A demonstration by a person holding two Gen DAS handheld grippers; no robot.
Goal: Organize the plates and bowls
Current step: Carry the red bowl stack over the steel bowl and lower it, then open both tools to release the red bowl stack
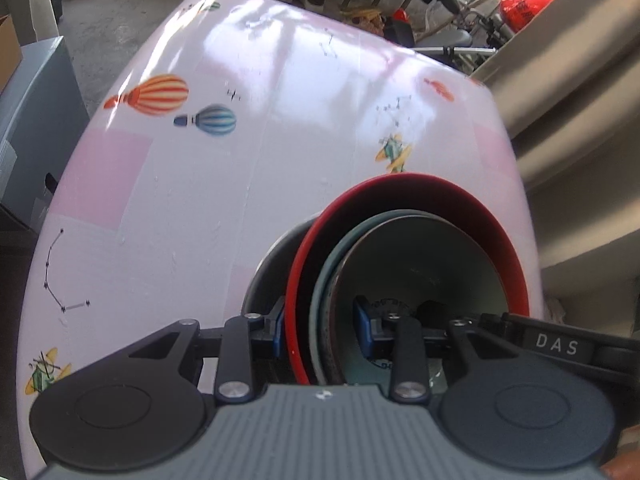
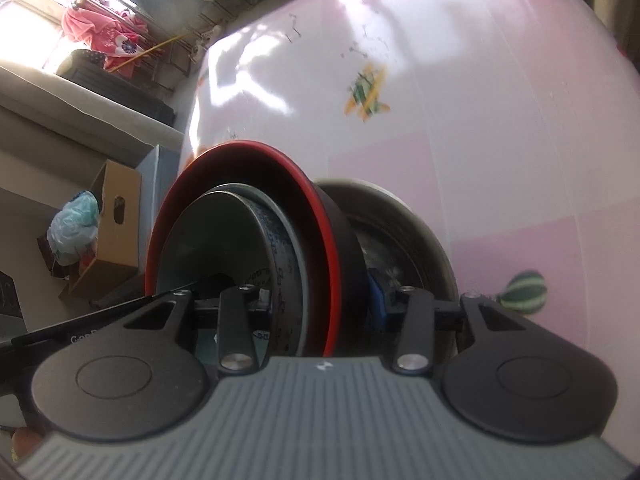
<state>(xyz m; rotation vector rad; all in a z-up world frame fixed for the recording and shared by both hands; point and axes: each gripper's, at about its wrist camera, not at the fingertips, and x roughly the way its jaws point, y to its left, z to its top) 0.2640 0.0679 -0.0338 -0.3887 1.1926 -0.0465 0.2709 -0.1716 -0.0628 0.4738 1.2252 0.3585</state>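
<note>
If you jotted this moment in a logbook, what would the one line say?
left gripper: shut on stacked dishes | right gripper: shut on opposite side | stack: red-rimmed bowl, grey plate nested inside | over pink tablecloth

Daylight from windows at the far side throws white glare across the glossy pink tablecloth [image 1: 280,80], the nested bowls' [image 1: 420,264] insides sit in deep shadow, and fisheye distortion bends and softly blurs both views' edges.

stack: plate [image 1: 416,264] in bowl [image 1: 460,200], bowl in pan [image 1: 268,272]
grippers: left [image 1: 324,332] and right [image 2: 324,300] clamp opposite rims
below: table [image 1: 240,184]
</note>
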